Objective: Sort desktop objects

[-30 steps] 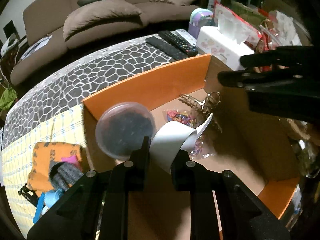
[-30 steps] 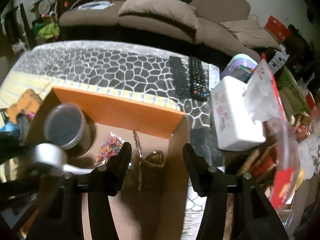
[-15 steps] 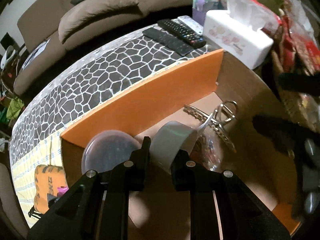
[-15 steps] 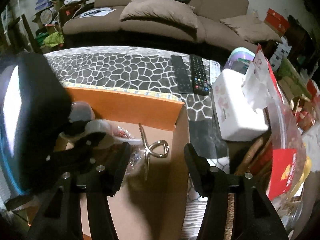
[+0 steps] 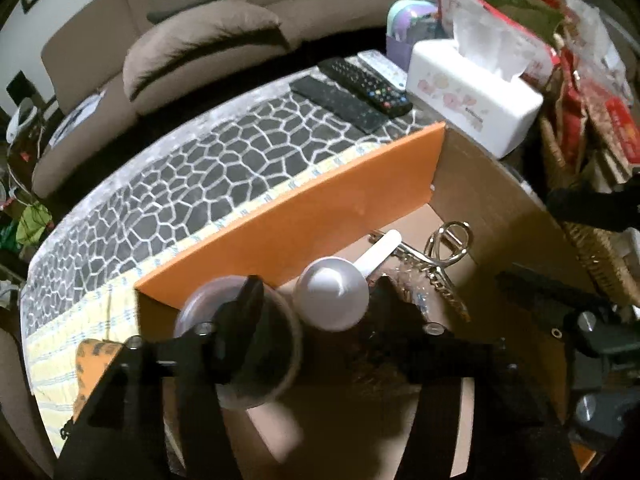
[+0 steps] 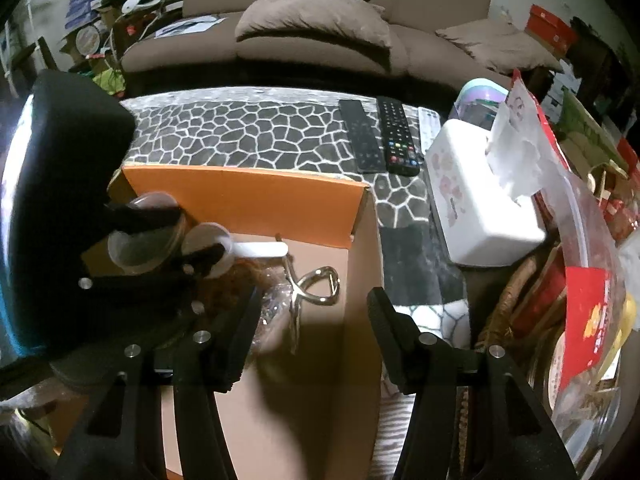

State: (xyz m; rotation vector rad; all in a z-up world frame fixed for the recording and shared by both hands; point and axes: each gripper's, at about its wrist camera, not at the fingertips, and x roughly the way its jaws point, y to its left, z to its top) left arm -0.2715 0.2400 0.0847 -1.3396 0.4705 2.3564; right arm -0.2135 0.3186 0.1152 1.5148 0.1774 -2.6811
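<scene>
Now the left gripper (image 5: 316,300) stands wide, no longer pinching the white scoop (image 5: 334,298), which lies between its fingertips inside the orange box (image 5: 304,216). That item looks sorted. Beside it, the right gripper (image 6: 314,312) hangs open and empty.

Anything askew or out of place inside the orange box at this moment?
Nothing is spilled or damaged. The white scoop lies bowl-down, its handle resting over the metal hair claw, between the open left gripper fingers. The lidded jar stands upright.

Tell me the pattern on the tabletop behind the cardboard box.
Dark grey cells outlined in white, like cracked stone, on the tabletop; clearest in the right wrist view.
</scene>
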